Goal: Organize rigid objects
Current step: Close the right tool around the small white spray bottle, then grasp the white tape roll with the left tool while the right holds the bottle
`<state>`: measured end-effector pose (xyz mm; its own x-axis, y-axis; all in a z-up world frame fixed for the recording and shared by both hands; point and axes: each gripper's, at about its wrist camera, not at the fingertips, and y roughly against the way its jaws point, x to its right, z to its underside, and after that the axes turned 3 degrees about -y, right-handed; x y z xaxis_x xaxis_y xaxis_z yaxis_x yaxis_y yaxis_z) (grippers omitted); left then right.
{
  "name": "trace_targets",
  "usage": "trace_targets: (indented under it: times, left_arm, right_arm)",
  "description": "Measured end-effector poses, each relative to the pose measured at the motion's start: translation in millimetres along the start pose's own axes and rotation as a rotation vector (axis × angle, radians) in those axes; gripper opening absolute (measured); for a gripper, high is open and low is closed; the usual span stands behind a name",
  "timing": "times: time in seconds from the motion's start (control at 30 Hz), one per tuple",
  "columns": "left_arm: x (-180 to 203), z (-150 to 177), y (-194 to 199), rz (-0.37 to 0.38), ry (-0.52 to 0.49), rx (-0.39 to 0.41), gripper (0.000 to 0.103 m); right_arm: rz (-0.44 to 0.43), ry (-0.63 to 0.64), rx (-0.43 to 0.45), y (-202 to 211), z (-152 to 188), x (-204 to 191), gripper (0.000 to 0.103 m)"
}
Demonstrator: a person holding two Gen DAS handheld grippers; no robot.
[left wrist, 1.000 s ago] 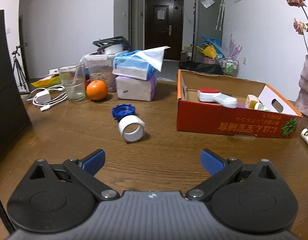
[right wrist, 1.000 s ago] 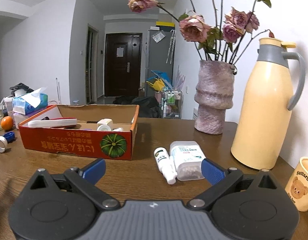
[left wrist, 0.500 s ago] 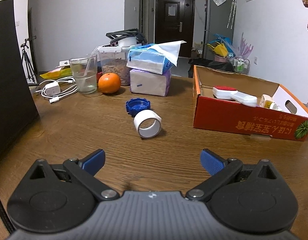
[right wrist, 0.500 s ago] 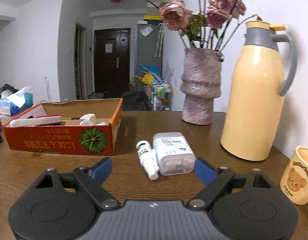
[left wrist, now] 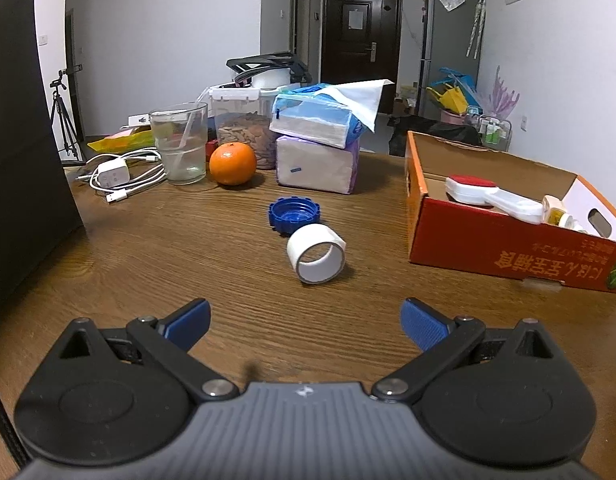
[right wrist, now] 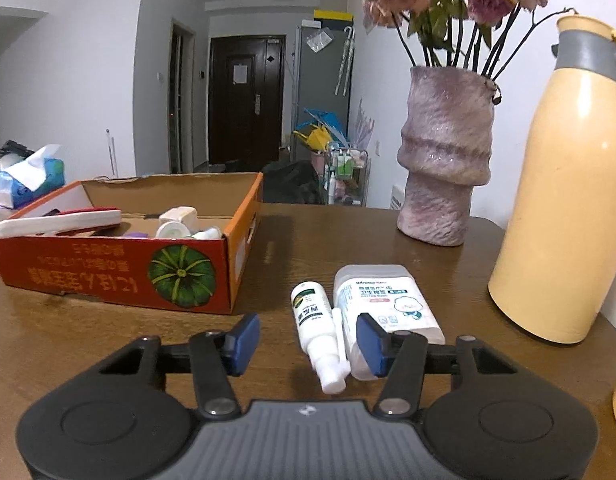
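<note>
Bottle (right wrist: 316,328) — small, white, lying flat

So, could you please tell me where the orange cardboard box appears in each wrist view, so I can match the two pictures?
Left wrist: the orange cardboard box sits at the right, past the white tape roll.
Right wrist: the box sits at the left, beside the small spray bottle.
Shared landmark: the dark door at the far end of the room.
</note>
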<state>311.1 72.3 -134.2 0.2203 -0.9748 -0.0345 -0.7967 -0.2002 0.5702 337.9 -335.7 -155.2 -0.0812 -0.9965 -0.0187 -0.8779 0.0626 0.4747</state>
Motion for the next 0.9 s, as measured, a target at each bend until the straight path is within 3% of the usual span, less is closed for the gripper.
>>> trace_targets:
  times: [0.2, 0.63, 0.8, 0.83, 0.9]
  left_arm:
    - [-5, -4, -8, -0.008, 0.009, 0.001, 0.103]
    - [-10, -10, -20, -0.014, 0.014, -0.003, 0.103]
    - [-10, -12, -24, -0.018, 0.007, -0.002, 0.103]
    - [-10, -12, -25, -0.021, 0.005, -0.002, 0.103]
    - [-9, -14, -28, -0.025, 0.001, -0.001, 0.103]
  right_arm:
    - [0.004, -0.010, -0.031, -21, -5, -1, 0.044]
    - [0.042, -0.097, -0.155, -63, -10, 8, 0.037]
    - [0.071, -0.130, -0.156, -74, -14, 11, 0.037]
    - [0.079, -0.131, -0.155, -75, -14, 10, 0.031]
    - [0.083, -0.134, -0.149, -74, -14, 10, 0.029]
